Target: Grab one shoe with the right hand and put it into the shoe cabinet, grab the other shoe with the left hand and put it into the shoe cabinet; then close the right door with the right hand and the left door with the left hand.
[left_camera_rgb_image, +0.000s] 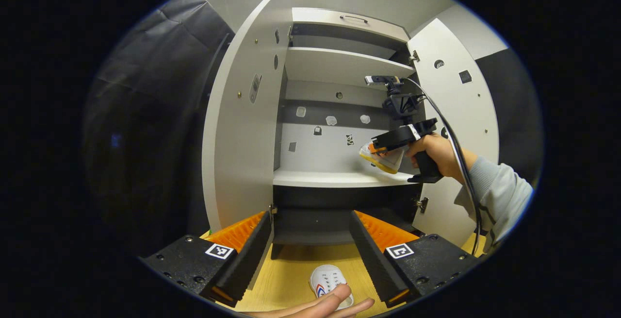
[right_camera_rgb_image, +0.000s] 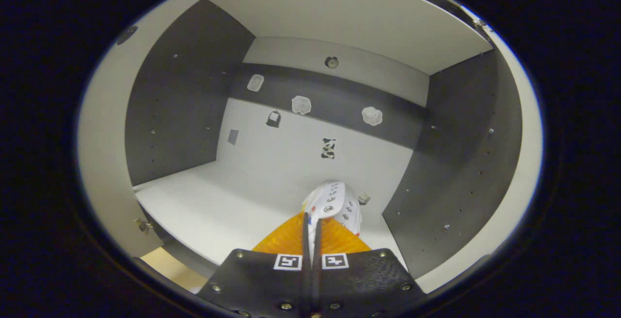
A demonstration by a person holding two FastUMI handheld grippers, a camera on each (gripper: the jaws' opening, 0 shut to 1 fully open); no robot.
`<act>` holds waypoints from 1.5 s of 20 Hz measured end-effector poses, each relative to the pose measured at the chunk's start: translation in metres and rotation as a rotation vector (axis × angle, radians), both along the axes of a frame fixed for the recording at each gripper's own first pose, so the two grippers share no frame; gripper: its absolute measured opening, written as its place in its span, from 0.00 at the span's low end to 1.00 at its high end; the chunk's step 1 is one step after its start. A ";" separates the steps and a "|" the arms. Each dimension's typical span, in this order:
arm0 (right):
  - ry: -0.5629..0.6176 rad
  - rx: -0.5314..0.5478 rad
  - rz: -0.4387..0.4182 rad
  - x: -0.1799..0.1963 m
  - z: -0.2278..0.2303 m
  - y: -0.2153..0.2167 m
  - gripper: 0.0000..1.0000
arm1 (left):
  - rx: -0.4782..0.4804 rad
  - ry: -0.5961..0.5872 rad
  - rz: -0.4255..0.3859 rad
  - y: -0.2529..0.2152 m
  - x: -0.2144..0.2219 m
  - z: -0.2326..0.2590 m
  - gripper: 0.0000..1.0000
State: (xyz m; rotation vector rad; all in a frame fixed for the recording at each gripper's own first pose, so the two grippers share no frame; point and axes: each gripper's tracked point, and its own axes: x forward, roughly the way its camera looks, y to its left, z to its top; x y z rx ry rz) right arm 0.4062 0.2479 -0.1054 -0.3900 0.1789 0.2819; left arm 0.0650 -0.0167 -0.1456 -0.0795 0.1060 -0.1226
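Standing with both doors swung wide, the white-and-grey shoe cabinet (left_camera_rgb_image: pixel 339 60) has pale shelves and dark side walls. The right gripper (right_camera_rgb_image: pixel 312 221) is clenched on a small white shoe with eyelets (right_camera_rgb_image: pixel 335 201), held just above the pale middle shelf (right_camera_rgb_image: pixel 208 211), near the right wall. The left gripper (left_camera_rgb_image: pixel 310 240) is spread, grasping nothing, above a light wooden floor (left_camera_rgb_image: pixel 286 274), where the second white shoe (left_camera_rgb_image: pixel 326 279) lies beside a bare hand (left_camera_rgb_image: pixel 330 303).

pale grey sleeve (left_camera_rgb_image: pixel 499 194), black cable (left_camera_rgb_image: pixel 458 148)
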 end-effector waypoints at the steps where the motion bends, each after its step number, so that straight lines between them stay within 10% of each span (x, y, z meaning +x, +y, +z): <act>1: -0.002 -0.004 -0.005 0.008 -0.003 -0.002 0.01 | 0.001 0.010 -0.004 -0.003 -0.001 -0.004 0.99; 8: -0.026 0.034 -0.026 0.044 -0.018 -0.006 0.05 | 0.006 0.046 -0.006 -0.013 -0.017 -0.015 0.99; 13: -0.192 0.050 0.015 0.002 0.024 -0.002 0.93 | 0.037 0.043 0.030 -0.002 -0.032 -0.020 0.99; 30: -0.137 0.294 -0.070 -0.291 -0.013 -0.096 0.96 | 0.029 0.315 -0.051 -0.023 -0.031 -0.153 0.99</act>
